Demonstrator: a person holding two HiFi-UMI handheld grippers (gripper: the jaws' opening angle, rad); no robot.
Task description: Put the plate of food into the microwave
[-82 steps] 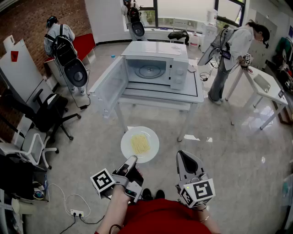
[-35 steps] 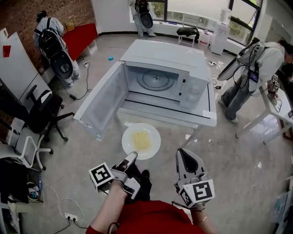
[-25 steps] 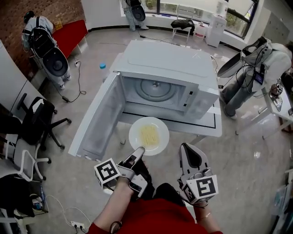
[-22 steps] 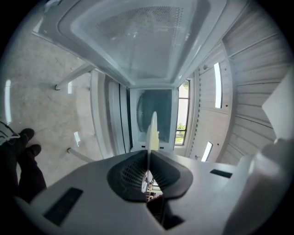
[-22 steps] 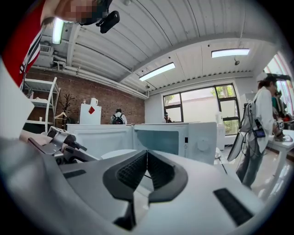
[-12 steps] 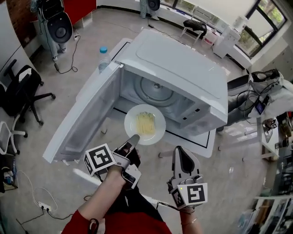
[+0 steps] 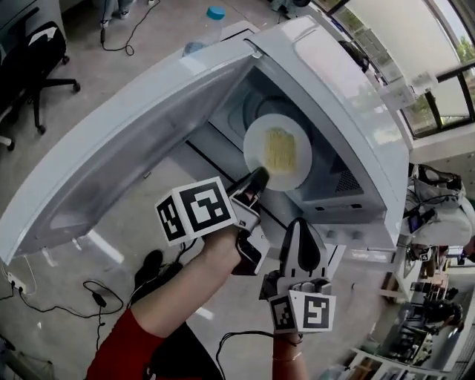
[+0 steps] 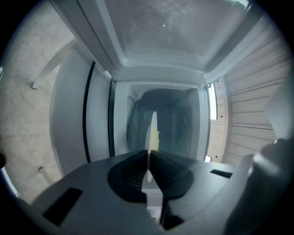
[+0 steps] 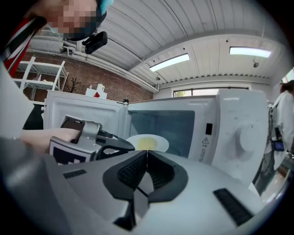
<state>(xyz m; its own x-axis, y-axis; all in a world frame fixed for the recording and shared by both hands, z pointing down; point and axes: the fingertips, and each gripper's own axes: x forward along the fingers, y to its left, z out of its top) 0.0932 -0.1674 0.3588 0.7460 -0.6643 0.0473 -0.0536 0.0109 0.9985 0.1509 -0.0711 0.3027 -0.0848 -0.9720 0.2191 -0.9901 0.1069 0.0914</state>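
Note:
A white plate (image 7: 278, 152) with yellow noodles (image 7: 280, 147) hangs in the mouth of the white microwave (image 7: 349, 96), whose door (image 7: 133, 141) swings wide to the left. My left gripper (image 7: 258, 177) is shut on the plate's near rim. The left gripper view shows the plate (image 8: 152, 131) edge-on between the closed jaws of that gripper (image 8: 149, 158), with the cavity (image 8: 177, 121) behind it. My right gripper (image 7: 300, 228) is shut and empty, below the plate and outside the microwave. In the right gripper view the plate (image 9: 147, 143) and the left gripper (image 9: 131, 147) show beyond my right gripper (image 9: 146, 153).
The microwave's control panel (image 9: 239, 137) with its knob is to the right of the opening. A bottle with a blue cap (image 7: 211, 18) stands behind the door. An office chair (image 7: 33, 52) and floor cables (image 7: 89, 293) are at the left.
The view has closed in on the microwave. My left gripper has carried the plate forward from in front of the microwave to its opening. The right gripper followed, still shut.

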